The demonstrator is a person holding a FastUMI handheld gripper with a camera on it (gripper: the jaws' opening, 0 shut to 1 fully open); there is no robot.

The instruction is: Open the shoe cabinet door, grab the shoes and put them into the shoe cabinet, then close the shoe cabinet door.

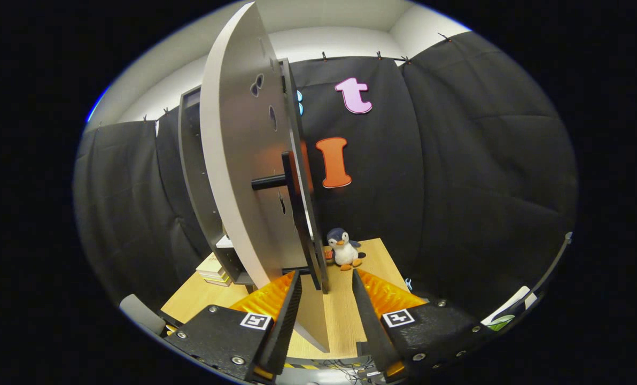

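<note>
The wooden table (345, 315) holds the tall grey shoe cabinet (211, 182), a small stack of books (212, 271) beside it, and a toy penguin (344, 248) near the back.

One shoe cabinet (201, 176), one open door (238, 176) with one handle (292, 208). One penguin plush (343, 248) at table (340, 310) far edge. One book stack (214, 269). Gripper (326, 278): two fingers, apart.

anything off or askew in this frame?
Nothing damaged or spilled. The cabinet door stands swung open, its edge reaching down between the open fingers of the gripper, apparently not clamped. A plush penguin sits upright on the table beyond, odd beside a shoe cabinet.
</note>
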